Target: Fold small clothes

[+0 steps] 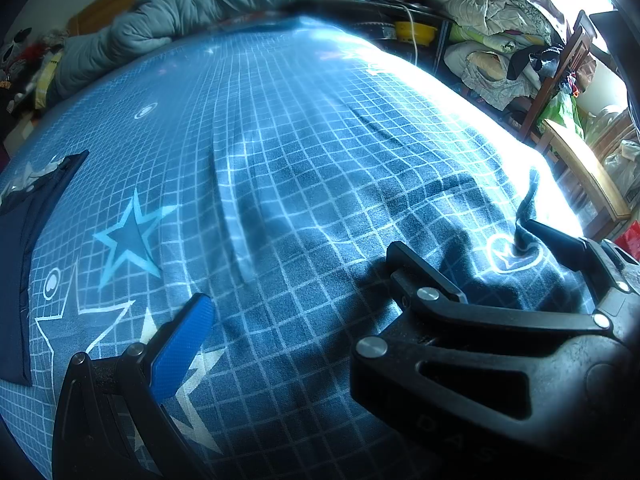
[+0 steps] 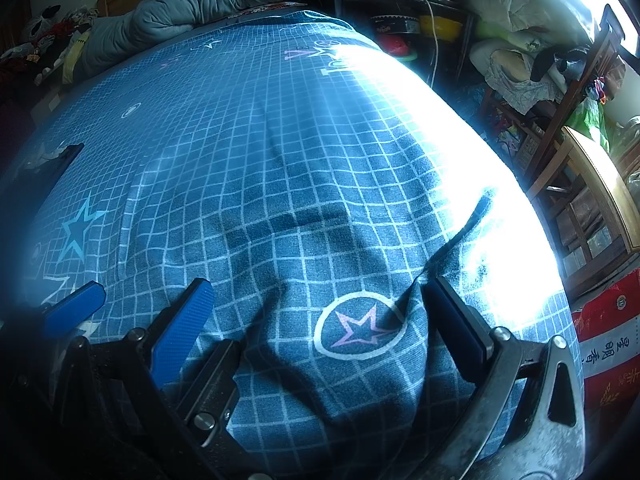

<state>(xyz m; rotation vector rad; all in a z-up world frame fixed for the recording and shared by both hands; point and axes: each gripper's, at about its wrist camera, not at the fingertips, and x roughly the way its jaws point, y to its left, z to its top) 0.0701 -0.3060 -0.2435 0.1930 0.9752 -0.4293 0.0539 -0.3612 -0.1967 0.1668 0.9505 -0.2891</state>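
Both grippers, left gripper (image 1: 296, 276) and right gripper (image 2: 316, 312), are held wide open over the checked blue sheet (image 2: 260, 152), a dark garment (image 1: 24, 240) lying at the left edge.

Both wrist views low over bedsheet (image 1: 304, 128)

One blue grid-printed bedsheet (image 1: 304, 128) covers the bed. One dark navy garment (image 1: 24, 248) lies at its left edge. One rumpled grey quilted duvet (image 1: 180, 16) sits along the far edge. Two black two-finger grippers show, left (image 1: 296, 276) and right (image 2: 320, 312).
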